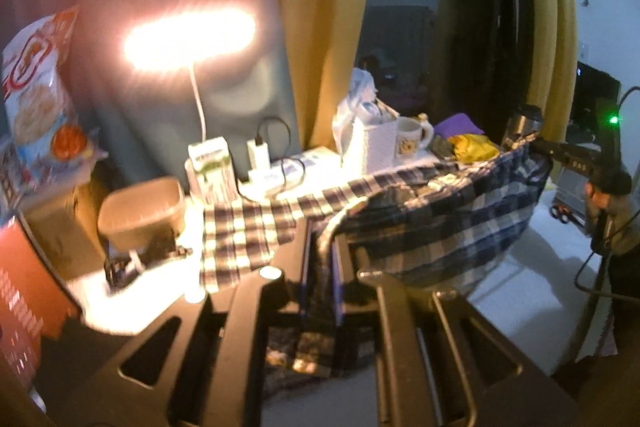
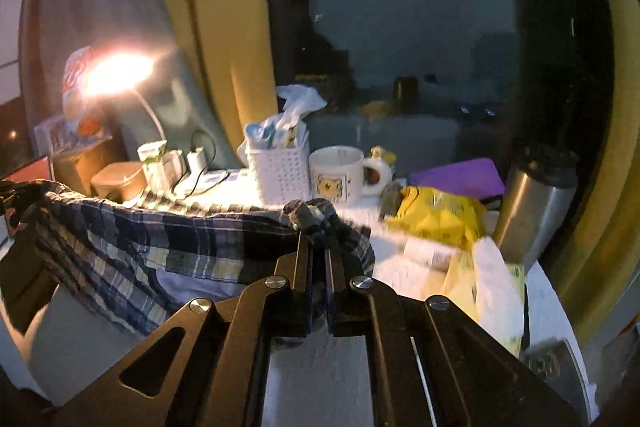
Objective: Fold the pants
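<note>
Plaid pants (image 1: 432,223), one pair, two tongs (image 1: 322,247) (image 2: 319,247) clamped

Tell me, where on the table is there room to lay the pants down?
The bare white patch of table in front of the right gripper, under the hanging pants, is free. The back edge is crowded: lamp, basket, mug, yellow bag, flask.
</note>
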Motion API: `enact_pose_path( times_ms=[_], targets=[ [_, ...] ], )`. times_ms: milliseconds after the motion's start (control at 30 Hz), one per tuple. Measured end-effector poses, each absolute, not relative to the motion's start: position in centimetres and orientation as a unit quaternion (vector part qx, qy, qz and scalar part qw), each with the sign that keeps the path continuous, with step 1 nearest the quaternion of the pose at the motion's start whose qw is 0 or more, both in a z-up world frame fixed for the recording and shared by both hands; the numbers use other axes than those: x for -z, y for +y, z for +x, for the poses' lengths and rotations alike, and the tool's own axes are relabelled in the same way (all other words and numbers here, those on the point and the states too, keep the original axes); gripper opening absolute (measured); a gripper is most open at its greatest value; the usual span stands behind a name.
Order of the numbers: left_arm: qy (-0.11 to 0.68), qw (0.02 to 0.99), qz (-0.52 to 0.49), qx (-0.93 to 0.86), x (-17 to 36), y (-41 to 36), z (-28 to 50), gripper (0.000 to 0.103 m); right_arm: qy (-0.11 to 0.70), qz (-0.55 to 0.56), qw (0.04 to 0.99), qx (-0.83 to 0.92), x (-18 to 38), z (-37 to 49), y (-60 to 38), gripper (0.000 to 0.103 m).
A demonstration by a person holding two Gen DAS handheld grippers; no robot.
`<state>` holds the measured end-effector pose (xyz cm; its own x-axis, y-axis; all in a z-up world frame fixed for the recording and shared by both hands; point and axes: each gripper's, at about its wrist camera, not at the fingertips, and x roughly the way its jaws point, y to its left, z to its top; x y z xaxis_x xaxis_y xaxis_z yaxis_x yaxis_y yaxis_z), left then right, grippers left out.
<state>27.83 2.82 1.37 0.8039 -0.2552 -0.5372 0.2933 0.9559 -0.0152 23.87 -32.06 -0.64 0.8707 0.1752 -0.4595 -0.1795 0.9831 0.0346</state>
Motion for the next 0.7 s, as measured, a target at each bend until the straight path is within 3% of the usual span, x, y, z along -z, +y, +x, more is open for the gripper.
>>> enact_pose_path(
  times_ms=[267,700],
  targets=[
    [0.294,0.942,0.051,0.154,-0.5,3.4,36.4,0.009,0.250,0.017,0.965,-0.077,1.3,30.0,-32.2,0.005],
    [0.345,0.932,0.000,0.110,5.5,8.2,47.4,0.009,0.302,0.033,0.951,-0.057,5.7,39.6,-31.4,0.005]
  ],
)
